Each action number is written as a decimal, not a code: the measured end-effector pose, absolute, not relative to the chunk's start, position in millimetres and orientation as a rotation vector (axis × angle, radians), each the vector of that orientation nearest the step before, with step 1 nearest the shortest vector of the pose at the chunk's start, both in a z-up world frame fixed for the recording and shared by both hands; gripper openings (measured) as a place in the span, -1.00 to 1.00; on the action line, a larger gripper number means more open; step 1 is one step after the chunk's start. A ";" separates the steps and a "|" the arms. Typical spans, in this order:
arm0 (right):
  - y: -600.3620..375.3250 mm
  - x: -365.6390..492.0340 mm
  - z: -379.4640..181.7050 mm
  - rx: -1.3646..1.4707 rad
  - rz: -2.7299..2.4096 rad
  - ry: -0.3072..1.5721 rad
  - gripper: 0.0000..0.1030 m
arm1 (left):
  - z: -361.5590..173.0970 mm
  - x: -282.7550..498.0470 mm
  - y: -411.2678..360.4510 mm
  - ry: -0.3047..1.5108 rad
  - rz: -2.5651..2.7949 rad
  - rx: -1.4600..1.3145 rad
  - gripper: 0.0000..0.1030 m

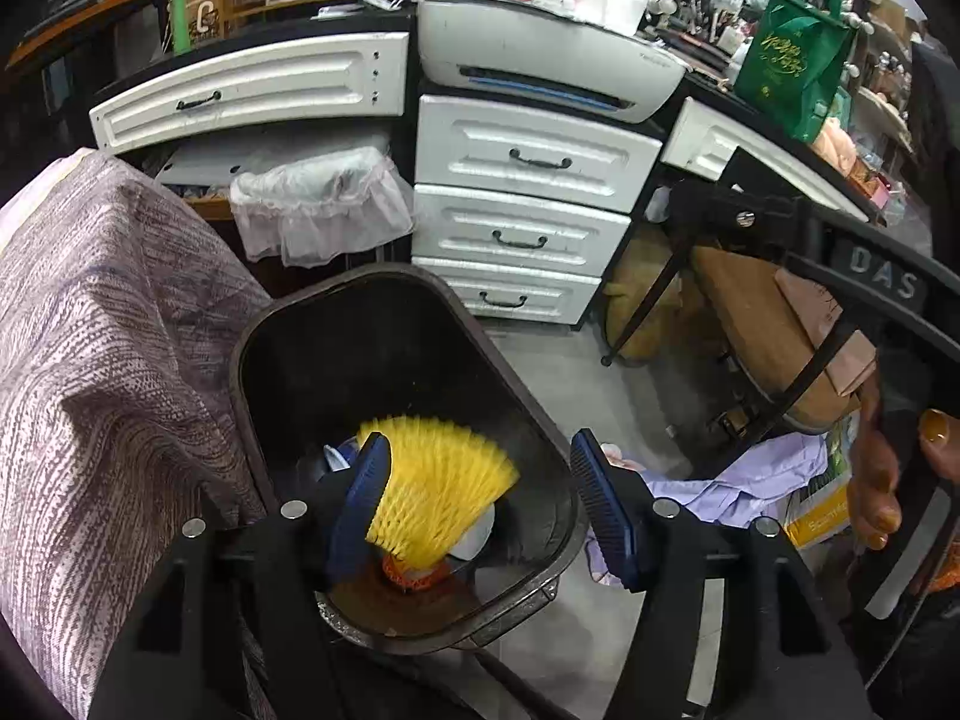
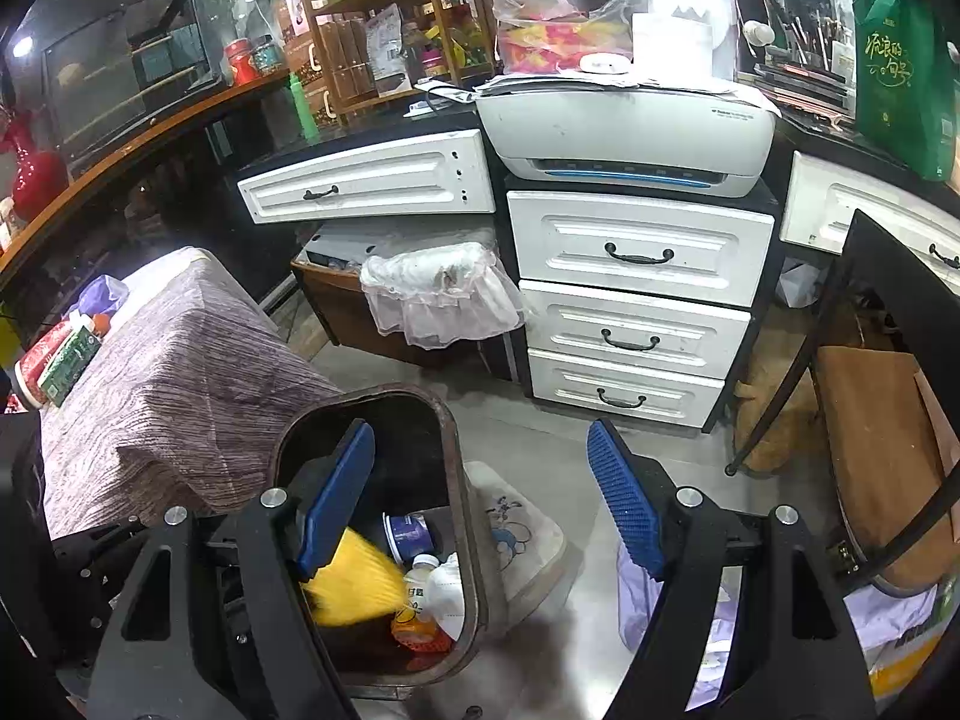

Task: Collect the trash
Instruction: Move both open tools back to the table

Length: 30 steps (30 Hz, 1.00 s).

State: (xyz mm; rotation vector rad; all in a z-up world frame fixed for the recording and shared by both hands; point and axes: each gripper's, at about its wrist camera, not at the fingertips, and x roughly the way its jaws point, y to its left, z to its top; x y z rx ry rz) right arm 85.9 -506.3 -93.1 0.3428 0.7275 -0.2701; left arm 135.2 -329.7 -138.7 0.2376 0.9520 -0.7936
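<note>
A dark trash bin [image 1: 414, 300] stands on the floor beside a cloth-covered table; it also shows in the right wrist view [image 2: 462, 516]. Inside lie a yellow foam net [image 1: 438, 480], an orange mesh piece [image 1: 414, 579], a plastic bottle [image 2: 441, 591] and a purple cup [image 2: 408, 534]. My left gripper [image 1: 480, 504] is open above the bin's near rim, its left finger next to the yellow net, not closed on it. My right gripper [image 2: 480, 504] is open and empty over the bin's right rim.
White drawers [image 2: 636, 294] with a printer [image 2: 624, 132] on top stand behind the bin. A lined waste basket [image 2: 438, 288] sits left of the drawers. A cloth-covered table [image 2: 174, 378] is on the left, a chair [image 2: 870, 450] on the right. Lilac cloth [image 1: 762, 480] lies on the floor.
</note>
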 end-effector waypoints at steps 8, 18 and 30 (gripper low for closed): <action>-501.7 84.2 -84.7 0.354 -0.252 0.702 0.50 | -118.9 120.4 -319.6 0.881 -0.829 0.224 0.49; -486.2 85.2 -75.2 0.362 -0.196 0.692 0.51 | -84.5 114.9 -281.9 0.804 -0.816 0.139 0.61; -421.3 99.6 -69.9 0.284 -0.029 0.722 0.51 | -57.5 133.8 -201.7 0.733 -0.644 0.096 0.72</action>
